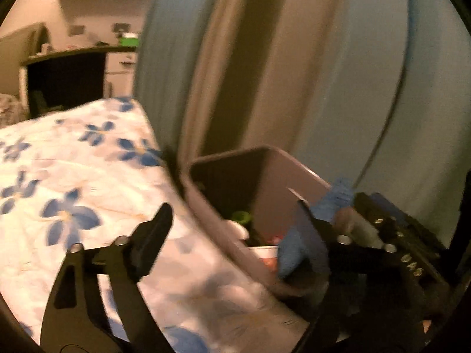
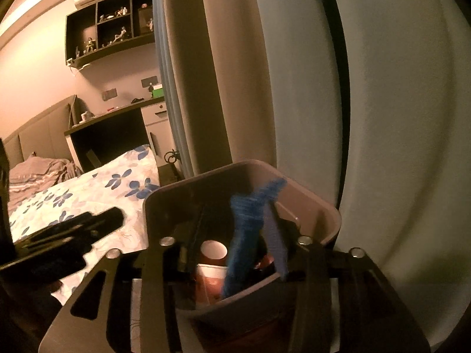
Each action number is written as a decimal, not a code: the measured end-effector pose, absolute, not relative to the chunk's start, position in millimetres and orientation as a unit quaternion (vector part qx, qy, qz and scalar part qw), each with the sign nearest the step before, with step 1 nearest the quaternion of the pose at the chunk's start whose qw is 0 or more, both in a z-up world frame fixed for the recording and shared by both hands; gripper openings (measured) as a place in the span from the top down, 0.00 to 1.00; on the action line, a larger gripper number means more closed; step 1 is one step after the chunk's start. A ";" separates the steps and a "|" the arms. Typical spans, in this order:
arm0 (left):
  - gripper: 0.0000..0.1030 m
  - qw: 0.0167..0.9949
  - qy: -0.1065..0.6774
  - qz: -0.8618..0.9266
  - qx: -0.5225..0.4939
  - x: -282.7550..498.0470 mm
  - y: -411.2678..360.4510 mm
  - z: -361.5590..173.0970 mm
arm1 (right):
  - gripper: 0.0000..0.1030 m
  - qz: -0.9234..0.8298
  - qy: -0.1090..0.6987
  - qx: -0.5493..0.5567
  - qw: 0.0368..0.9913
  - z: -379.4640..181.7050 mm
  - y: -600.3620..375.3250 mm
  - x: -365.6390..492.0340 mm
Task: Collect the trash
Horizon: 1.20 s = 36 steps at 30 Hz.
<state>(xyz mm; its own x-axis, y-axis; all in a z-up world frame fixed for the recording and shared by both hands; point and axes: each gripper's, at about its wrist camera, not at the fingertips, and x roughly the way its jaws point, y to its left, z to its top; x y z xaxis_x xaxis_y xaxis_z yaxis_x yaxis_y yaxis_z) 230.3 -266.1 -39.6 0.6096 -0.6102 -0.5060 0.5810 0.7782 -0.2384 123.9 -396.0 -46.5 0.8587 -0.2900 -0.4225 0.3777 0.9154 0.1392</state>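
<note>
Gaping wide, the left gripper (image 1: 232, 229) has nothing between its black fingers; one finger hangs over the bedspread, the other sits at the near rim of the trash bin (image 1: 206, 206). The right gripper (image 2: 235, 247) stands part open above the same bin, its jaws apart and pressing on nothing, though a fuzzy blue strip (image 2: 244, 235) lies in the gap between them. That strip is inside the bin, its long axis running from the near wall up toward the far rim, the upper end frayed and pointing away from the camera. A flat bluish-purple piece (image 2: 273, 241) leans beside the strip, on its right.

Also in the bin, below the strip, are a paper cup (image 2: 213, 250) with its white mouth showing and a red-printed carton (image 2: 206, 279); something green (image 1: 241, 216) shows deeper in.

The bin stands against the edge of a bed with a blue-flowered bedspread (image 1: 73, 176). Behind the bin hang grey-blue curtains (image 2: 397, 117). Beyond the bed, left of the bin, are a dark desk (image 2: 106, 135) and a wall shelf (image 2: 112, 23) of small figurines.
</note>
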 end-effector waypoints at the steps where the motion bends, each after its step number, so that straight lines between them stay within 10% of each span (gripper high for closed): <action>1: 0.11 0.905 0.284 -0.314 -0.024 227.4 -258.6 -37.1 | 0.41 -0.175 0.198 0.108 0.958 -45.7 -394.9 123.3; 11: 0.06 0.946 0.251 -0.201 -0.021 186.0 -180.8 -23.5 | 0.05 -0.154 0.185 0.057 0.969 -34.7 -338.3 96.6; 36: 0.06 0.967 0.217 -0.136 -0.012 67.4 -49.0 -17.0 | 0.05 -0.141 0.150 0.016 0.978 -15.5 -212.3 9.4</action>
